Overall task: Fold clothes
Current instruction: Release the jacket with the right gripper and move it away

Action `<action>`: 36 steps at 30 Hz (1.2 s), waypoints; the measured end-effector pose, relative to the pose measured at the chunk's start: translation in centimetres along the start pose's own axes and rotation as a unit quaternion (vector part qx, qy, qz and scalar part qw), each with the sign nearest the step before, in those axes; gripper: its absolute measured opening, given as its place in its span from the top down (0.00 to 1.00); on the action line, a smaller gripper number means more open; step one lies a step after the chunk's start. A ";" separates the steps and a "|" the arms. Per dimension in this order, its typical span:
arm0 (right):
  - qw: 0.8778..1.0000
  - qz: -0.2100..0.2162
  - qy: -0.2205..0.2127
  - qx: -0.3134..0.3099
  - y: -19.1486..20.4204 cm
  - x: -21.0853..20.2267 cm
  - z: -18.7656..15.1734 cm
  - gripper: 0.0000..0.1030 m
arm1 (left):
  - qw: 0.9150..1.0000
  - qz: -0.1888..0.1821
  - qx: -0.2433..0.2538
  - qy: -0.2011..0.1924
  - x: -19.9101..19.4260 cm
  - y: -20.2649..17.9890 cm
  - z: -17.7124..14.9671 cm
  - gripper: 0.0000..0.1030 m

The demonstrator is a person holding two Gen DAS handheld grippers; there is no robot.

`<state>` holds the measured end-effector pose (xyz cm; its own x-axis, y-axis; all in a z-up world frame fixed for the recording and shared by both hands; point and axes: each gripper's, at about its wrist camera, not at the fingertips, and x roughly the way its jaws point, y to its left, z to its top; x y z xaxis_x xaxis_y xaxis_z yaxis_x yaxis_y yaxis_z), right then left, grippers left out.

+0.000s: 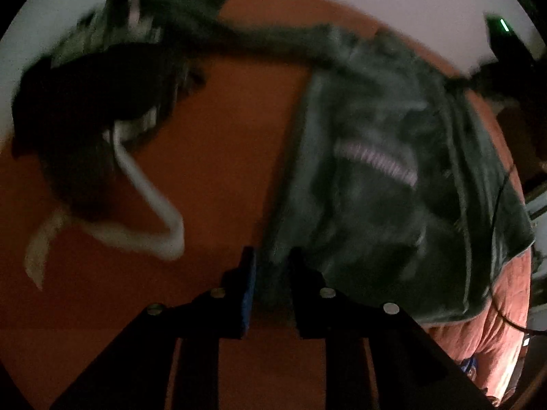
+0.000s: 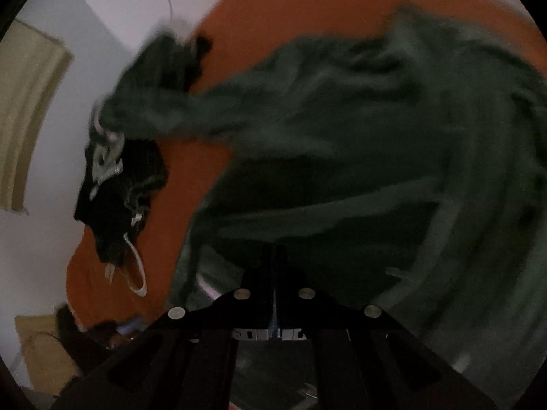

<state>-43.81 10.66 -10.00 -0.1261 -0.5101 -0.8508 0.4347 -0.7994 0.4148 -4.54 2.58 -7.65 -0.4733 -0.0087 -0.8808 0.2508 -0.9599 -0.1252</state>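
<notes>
A dark green fleece garment (image 1: 376, 177) with a pale zip hangs blurred over the orange surface (image 1: 222, 119). Its lower edge runs down between the fingers of my left gripper (image 1: 273, 266) and fills the narrow gap there, pulled straight as if held. In the right wrist view the same green garment (image 2: 342, 130) spreads across the picture. My right gripper (image 2: 275, 256) is shut with the fabric at its tips. The left wrist view also shows the right gripper (image 1: 485, 75) at the top right, with the cloth drawn up to it.
A crumpled dark garment with a white drawstring (image 1: 85, 119) lies on the orange surface at the left, seen too as the dark garment (image 2: 119, 188). A salmon quilted blanket (image 1: 495, 307) and a thin black cable (image 1: 499, 205) are at the right. A pale door frame (image 2: 27, 102) stands far left.
</notes>
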 end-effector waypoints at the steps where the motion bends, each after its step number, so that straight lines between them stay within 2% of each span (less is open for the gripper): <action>1: 0.999 -0.012 -0.030 0.003 -1.3 -2.4 -1.0 1.00 | 1.000 -0.006 0.007 -0.012 -0.5 -0.7 1.1 0.73; 4: 0.992 -0.051 -0.113 0.029 -5.6 -9.5 -4.6 0.97 | 0.998 -0.040 0.026 -0.028 -1.0 -2.6 3.6 0.65; 6: 0.984 -0.076 -0.146 0.064 -8.9 -13.8 -7.3 0.89 | 0.997 -0.060 0.046 -0.032 -0.4 -4.5 4.9 0.64; 7: 0.981 -0.085 -0.154 0.084 -10.6 -15.5 -8.7 0.82 | 0.995 -0.070 0.059 -0.031 0.0 -5.8 5.3 0.64; 8: 0.977 -0.095 -0.160 0.106 -12.3 -17.0 -10.2 0.78 | 0.994 -0.080 0.074 -0.029 0.6 -7.1 5.5 0.64; 10: 0.970 -0.115 -0.157 0.146 -15.6 -19.2 -13.7 0.74 | 0.990 -0.100 0.099 -0.017 2.1 -10.0 5.6 0.64; 14: 0.952 -0.151 -0.131 0.229 -21.5 -20.9 -21.3 0.74 | 0.978 -0.137 0.154 0.027 5.2 -15.8 3.9 0.64; 18: 0.919 -0.121 -0.124 0.355 -26.5 -20.4 -29.8 0.74 | 0.966 -0.142 0.209 0.057 7.2 -19.7 1.6 0.64; 21: 0.887 -0.051 -0.127 0.440 -29.1 -18.3 -34.9 0.74 | 0.963 -0.142 0.215 0.078 8.0 -20.2 0.2 0.64; 23: 0.859 0.009 -0.142 0.491 -30.7 -17.0 -37.1 0.74 | 0.963 -0.145 0.206 0.094 8.4 -19.8 -0.6 0.64; 25: 0.836 0.043 -0.166 0.521 -32.1 -16.9 -37.9 0.73 | 0.964 -0.147 0.194 0.106 8.9 -19.2 -1.1 0.64; 27: 0.819 0.056 -0.192 0.538 -33.3 -17.2 -38.0 0.57 | 0.966 -0.149 0.181 0.111 9.3 -18.5 -1.5 0.64; 28: 0.817 0.048 -0.203 0.538 -33.7 -17.5 -37.7 0.46 | 0.967 -0.153 0.173 0.112 9.4 -18.1 -1.6 0.64; 30: 0.822 0.039 -0.213 0.527 -34.4 -17.5 -36.6 0.45 | 0.968 -0.159 0.159 0.114 9.5 -17.4 -1.8 0.64; 32: 0.827 0.034 -0.200 0.524 -35.3 -16.5 -35.4 0.45 | 0.968 -0.164 0.147 0.117 9.6 -17.0 -1.7 0.64; 34: 0.824 0.026 -0.171 0.540 -36.0 -15.0 -34.7 0.45 | 0.969 -0.166 0.141 0.116 9.6 -16.8 -1.5 0.64; 36: 0.820 0.029 -0.179 0.543 -36.2 -14.7 -34.1 0.45 | 0.970 -0.165 0.141 0.112 9.4 -16.7 -1.3 0.64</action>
<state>-27.27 57.95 -23.50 -0.4719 -0.4620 -0.7509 -0.5765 -0.4827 0.6593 -12.04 18.88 -14.47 -0.2858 0.3433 -0.8947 -0.1391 -0.9386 -0.3157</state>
